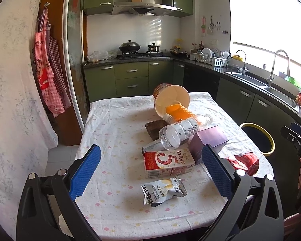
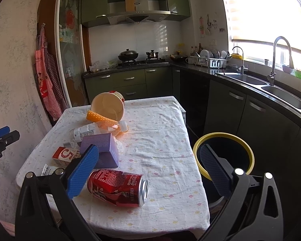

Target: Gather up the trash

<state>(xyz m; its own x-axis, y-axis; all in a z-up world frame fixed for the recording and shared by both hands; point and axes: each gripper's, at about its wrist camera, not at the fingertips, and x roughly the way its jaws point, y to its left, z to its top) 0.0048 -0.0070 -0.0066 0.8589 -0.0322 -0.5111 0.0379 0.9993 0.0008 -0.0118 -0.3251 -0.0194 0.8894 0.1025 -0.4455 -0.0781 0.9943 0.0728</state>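
Both tools are hanging over the desk's near edge with fingers apart, holding nothing: the left tool (image 1: 150,172) above the milk carton (image 1: 168,163), the right tool (image 2: 148,170) above the dented red can (image 2: 118,189) lying near the near edge. The can is looking light, thin-walled and slippery; gripping across its mid-body seems safest.

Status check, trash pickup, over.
Left gripper open, empty. Right gripper open over crushed red soda can. Yellow-rimmed black bin beside table, path clear.
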